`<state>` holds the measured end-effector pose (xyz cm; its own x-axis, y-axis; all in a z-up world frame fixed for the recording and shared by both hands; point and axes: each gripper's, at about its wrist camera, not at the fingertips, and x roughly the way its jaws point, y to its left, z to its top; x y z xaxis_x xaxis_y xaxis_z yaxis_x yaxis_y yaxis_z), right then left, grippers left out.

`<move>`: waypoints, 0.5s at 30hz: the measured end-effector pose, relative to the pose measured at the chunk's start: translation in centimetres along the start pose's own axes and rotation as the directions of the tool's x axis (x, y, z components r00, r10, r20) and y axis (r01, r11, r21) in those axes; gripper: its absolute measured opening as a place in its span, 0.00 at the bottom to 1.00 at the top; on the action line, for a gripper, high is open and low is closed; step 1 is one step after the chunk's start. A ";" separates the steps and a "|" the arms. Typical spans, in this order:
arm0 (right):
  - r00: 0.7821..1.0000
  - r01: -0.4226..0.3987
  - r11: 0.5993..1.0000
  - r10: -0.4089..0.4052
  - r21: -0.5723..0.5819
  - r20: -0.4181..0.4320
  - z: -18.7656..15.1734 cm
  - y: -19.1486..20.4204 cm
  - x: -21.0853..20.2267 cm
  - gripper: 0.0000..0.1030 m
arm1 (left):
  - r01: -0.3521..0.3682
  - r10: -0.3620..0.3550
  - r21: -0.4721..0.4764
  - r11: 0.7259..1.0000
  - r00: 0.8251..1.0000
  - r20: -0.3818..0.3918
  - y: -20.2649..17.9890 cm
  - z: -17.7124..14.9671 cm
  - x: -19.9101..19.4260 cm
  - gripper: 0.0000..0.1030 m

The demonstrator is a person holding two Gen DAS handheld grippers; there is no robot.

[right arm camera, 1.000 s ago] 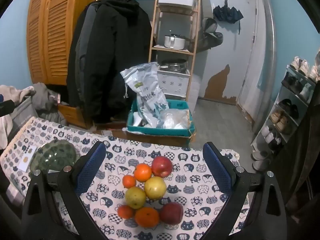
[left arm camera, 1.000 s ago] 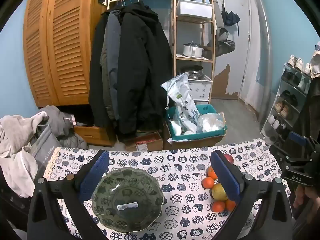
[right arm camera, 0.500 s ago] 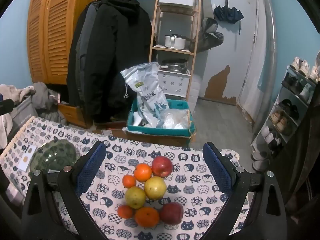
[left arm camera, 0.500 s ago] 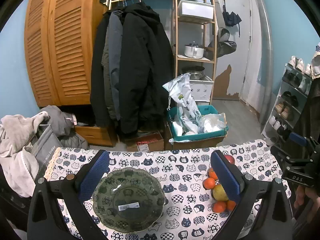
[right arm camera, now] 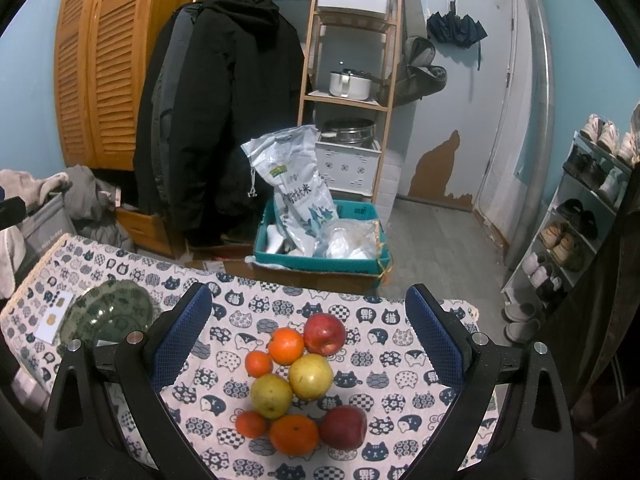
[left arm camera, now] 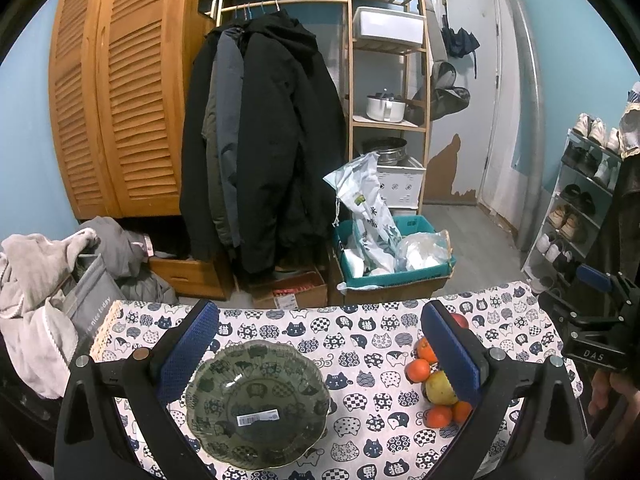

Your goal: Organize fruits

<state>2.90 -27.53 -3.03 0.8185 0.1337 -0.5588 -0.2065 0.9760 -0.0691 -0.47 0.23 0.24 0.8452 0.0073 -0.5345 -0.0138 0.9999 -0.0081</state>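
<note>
A dark green glass bowl (left arm camera: 258, 402) with a white label sits on the cat-print tablecloth (left arm camera: 360, 328), under my open, empty left gripper (left arm camera: 320, 348). It also shows at the left of the right wrist view (right arm camera: 108, 314). A cluster of fruit lies under my open, empty right gripper (right arm camera: 308, 332): two red apples (right arm camera: 325, 333), two yellow pears (right arm camera: 311, 376) and several oranges (right arm camera: 285, 345). In the left wrist view the fruit (left arm camera: 439, 388) lies at the right, partly hidden by the right finger. The right gripper's body (left arm camera: 596, 320) shows at the far right there.
The table's far edge (right arm camera: 280, 280) drops to the floor. Beyond it stands a teal crate (right arm camera: 320, 256) with a rice bag, hanging coats (right arm camera: 216, 112), a wooden shelf (right arm camera: 348, 80) and a shoe rack (right arm camera: 580, 216). Laundry (left arm camera: 44, 292) is piled at the left.
Both views have barely shifted; the left wrist view has risen slightly. Bowl and fruit have not moved. Both grippers stay open.
</note>
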 end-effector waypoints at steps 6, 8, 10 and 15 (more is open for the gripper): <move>1.000 0.000 1.000 0.000 0.000 0.000 0.0 0.0 0.0 0.93 | 0.002 -0.002 -0.004 1.000 1.000 -0.002 0.0 0.0 0.0 0.99; 1.000 -0.001 1.000 0.001 0.001 0.000 0.0 0.0 0.0 0.93 | 0.000 0.000 -0.005 1.000 1.000 -0.002 0.0 -0.1 -0.1 0.99; 1.000 -0.001 1.000 0.001 0.000 0.001 0.0 0.0 -0.1 0.93 | 0.001 -0.001 -0.005 1.000 1.000 -0.003 0.0 -0.1 0.0 0.99; 1.000 -0.001 1.000 0.001 0.000 0.001 0.0 0.0 -0.1 0.93 | 0.002 -0.002 -0.006 1.000 1.000 -0.004 0.1 -0.2 0.0 0.99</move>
<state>2.81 -27.53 -2.95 0.8188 0.1346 -0.5580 -0.2074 0.9758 -0.0690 -0.53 0.32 0.08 0.8430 0.0051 -0.5379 -0.0154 0.9998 -0.0147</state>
